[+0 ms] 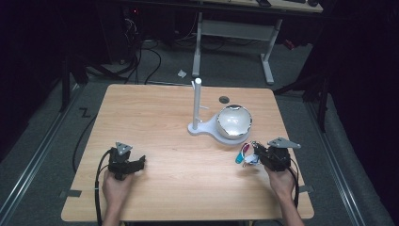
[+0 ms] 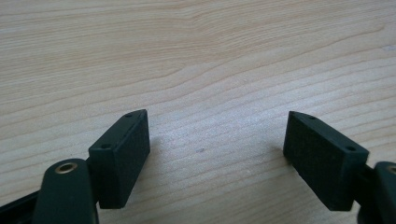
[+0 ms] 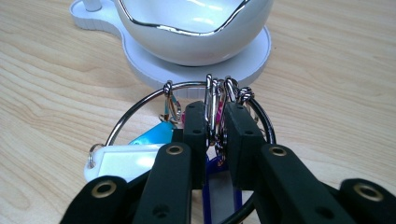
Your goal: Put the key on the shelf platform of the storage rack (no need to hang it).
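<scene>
A metal key ring [image 3: 140,112] carries several clips and white, light-blue and dark-blue tags [image 3: 126,161]. My right gripper [image 3: 215,116] is shut on the clips at the ring's top, and the bunch [image 1: 246,155] hangs from it just above the table at the front right. Just beyond stands a white bowl with a silver rim [image 1: 233,121] on a white stand [image 1: 201,128] that has an upright post [image 1: 196,101]. My left gripper [image 1: 139,163] rests low on the table at the front left, open, with bare wood between its pads [image 2: 126,149].
The wooden table [image 1: 155,113] has a small dark hole [image 1: 224,99] behind the bowl. Cables trail from both grippers toward the front edge. Beyond the table are a floor with cables and the white legs of a desk [image 1: 268,56].
</scene>
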`<move>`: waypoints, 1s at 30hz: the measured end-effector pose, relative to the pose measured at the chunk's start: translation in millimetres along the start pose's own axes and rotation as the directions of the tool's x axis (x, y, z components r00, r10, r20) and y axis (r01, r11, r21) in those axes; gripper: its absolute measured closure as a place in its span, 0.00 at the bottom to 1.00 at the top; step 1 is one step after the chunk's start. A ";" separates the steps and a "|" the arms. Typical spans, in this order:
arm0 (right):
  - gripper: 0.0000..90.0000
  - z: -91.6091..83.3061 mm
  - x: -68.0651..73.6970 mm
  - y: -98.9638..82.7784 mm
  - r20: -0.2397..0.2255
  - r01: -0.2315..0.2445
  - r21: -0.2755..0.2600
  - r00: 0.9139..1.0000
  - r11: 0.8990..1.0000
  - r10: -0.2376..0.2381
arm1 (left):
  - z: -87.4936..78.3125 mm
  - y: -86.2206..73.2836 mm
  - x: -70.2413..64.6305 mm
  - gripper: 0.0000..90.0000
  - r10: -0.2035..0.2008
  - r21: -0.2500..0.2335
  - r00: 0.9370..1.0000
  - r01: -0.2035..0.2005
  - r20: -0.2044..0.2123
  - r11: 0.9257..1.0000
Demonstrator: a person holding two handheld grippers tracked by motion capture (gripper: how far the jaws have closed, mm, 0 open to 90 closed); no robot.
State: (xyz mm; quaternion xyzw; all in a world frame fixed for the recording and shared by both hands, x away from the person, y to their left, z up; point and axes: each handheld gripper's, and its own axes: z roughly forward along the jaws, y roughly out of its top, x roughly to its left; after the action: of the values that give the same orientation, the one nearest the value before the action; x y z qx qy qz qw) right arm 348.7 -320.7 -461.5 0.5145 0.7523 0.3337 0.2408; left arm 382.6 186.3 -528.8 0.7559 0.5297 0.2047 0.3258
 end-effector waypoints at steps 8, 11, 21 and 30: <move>0.89 -15.1 -8.0 8.6 -0.022 -0.012 -0.020 1.000 1.000 0.012 | 0.0 0.0 0.0 0.26 0.000 0.000 1.000 0.000 0.000 1.000; 0.89 -21.3 -9.5 12.6 -0.022 -0.009 -0.033 1.000 0.999 0.009 | 0.1 0.0 0.0 0.26 0.000 0.000 1.000 0.000 0.000 1.000; 0.89 -38.6 -14.7 31.3 -0.038 -0.002 -0.068 0.999 0.998 0.000 | 0.1 0.1 0.0 0.26 0.000 0.000 1.000 0.000 0.000 1.000; 0.89 -47.9 -19.2 45.9 -0.058 -0.003 -0.086 0.998 0.996 -0.002 | 0.1 0.1 0.2 0.26 -0.001 0.000 1.000 0.001 0.001 1.000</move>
State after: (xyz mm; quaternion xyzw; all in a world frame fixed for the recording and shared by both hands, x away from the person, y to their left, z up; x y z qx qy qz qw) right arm 349.9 -339.5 -395.0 0.4940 0.7437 0.3807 0.2406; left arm 382.8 186.5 -528.8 0.7556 0.5300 0.2042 0.3263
